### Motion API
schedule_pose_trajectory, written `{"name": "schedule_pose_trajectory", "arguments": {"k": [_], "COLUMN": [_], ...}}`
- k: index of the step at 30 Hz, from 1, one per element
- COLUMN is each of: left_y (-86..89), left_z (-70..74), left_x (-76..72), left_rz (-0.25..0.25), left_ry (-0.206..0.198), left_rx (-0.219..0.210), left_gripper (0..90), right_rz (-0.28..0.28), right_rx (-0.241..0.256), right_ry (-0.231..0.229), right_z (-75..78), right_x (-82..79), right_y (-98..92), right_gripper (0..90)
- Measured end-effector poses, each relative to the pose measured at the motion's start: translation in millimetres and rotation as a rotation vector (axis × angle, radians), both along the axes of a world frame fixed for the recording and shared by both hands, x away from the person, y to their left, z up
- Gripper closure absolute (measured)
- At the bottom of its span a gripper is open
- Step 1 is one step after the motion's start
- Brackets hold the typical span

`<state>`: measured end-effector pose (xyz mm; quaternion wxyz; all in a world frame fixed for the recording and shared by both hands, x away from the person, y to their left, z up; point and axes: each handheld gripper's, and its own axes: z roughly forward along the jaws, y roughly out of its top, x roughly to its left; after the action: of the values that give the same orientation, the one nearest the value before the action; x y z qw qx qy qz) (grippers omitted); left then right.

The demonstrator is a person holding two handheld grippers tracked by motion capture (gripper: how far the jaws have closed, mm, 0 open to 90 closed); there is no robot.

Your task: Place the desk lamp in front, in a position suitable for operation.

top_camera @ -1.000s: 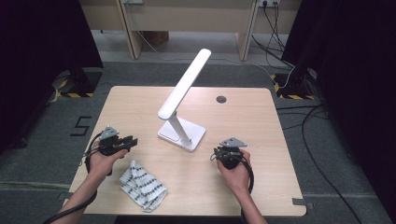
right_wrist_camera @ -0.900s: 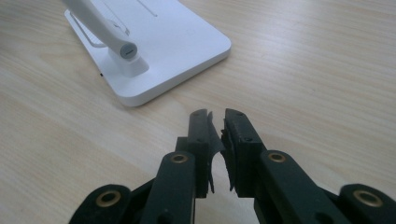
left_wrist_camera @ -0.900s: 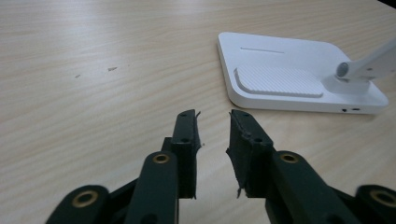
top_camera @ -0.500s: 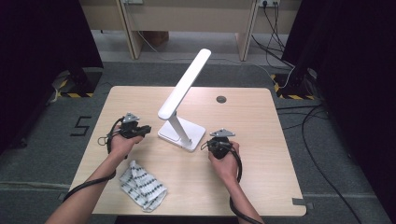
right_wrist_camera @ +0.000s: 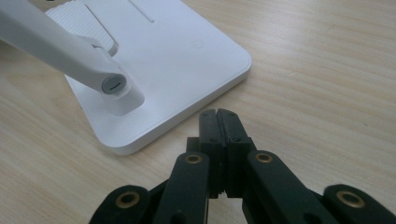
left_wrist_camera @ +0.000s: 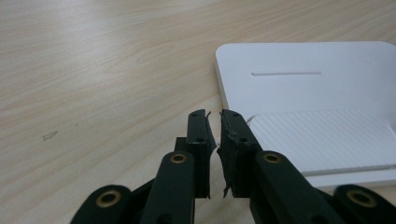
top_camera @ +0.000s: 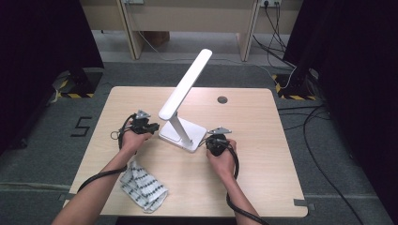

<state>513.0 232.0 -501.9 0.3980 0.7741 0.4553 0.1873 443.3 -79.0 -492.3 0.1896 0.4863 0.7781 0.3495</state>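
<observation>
A light wooden table stands on grey carpet. Black curtains flank both sides. Pale wooden furniture lines the far wall. Cables trail across the floor; yellow-black hazard tape marks two spots.

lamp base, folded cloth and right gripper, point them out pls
lamp base (right_wrist_camera: 187, 60), right gripper view, flat white top
folded cloth (top_camera: 141, 186), high view, middle of the patterned fabric
right gripper (right_wrist_camera: 219, 116), right gripper view, tips of the closed jaws
</observation>
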Motion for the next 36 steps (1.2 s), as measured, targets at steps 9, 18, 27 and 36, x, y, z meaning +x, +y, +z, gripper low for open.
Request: {"name": "schedule_pose_trajectory", "arguments": {"k": [9, 18, 27, 36], "left_y": [-10.3, -9.6, -11.8, -12.0], "left_z": [0.4, -2.4, -8.2, -10.6], "left_x": [6.9, 10.6, 11.8, 9.3], "left_rz": [0.008, 0.010, -0.011, -0.029], "left_ry": [-0.018, -0.005, 0.024, 0.043], "left_rx": [0.033, 0.059, 0.070, 0.078], "left_gripper": [87.3, 89.7, 89.7, 89.7], "right_rz": [0.003, 0.012, 0.030, 0.030], "right_rx": [-0.002, -0.003, -0.011, -0.012], "right_ry": [0.005, 0.014, 0.023, 0.031], "right_z": [-2.1, -3.9, -7.4, -10.5], "right_x": [3.1, 2.5, 2.5, 2.7], "right_y": [4.5, 8.8, 14.8, 16.7], "right_gripper": [90.0, 90.0, 90.0, 90.0]}}
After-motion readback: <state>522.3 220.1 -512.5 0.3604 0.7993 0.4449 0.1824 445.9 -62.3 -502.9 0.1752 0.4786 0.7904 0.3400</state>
